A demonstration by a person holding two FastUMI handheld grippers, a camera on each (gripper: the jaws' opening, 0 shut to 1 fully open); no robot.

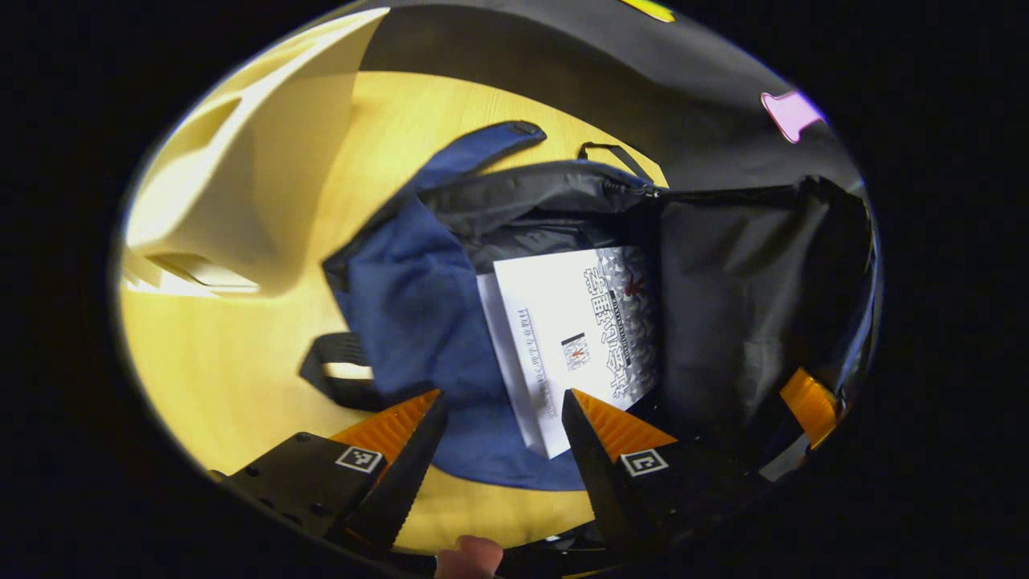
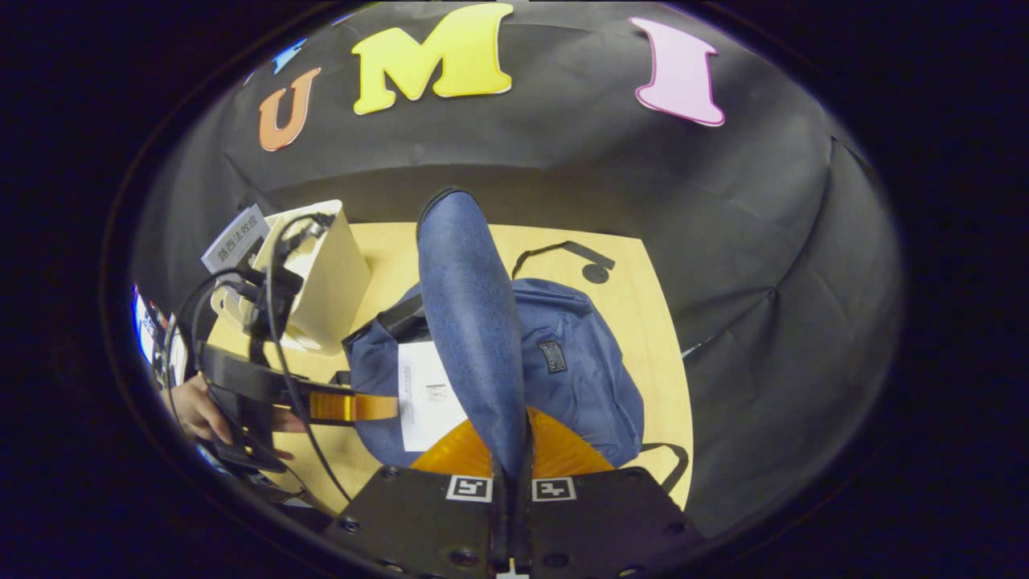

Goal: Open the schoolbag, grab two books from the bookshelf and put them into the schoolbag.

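Observation:
The blue schoolbag (image 1: 410,305) lies open on the wooden table (image 1: 241,378), its black lining (image 1: 723,305) showing. A white book (image 1: 563,330) rests in the opening, its near corner sticking out between my left gripper's (image 1: 502,422) open fingers, close to the right one. In the right gripper view my right gripper (image 2: 510,454) is shut on the bag's blue flap (image 2: 470,322) and holds it up. The book (image 2: 426,394) and the bag (image 2: 579,378) lie below it. The left gripper (image 2: 354,406) reaches in from the left, level with the book's edge.
A cream bookshelf (image 2: 321,273) stands at the table's back left with another book (image 2: 233,237) on it; it also rises at the left in the left gripper view as the shelf (image 1: 265,161). Bag straps (image 1: 342,370) trail on the table. A hand (image 2: 193,410) holds the left gripper.

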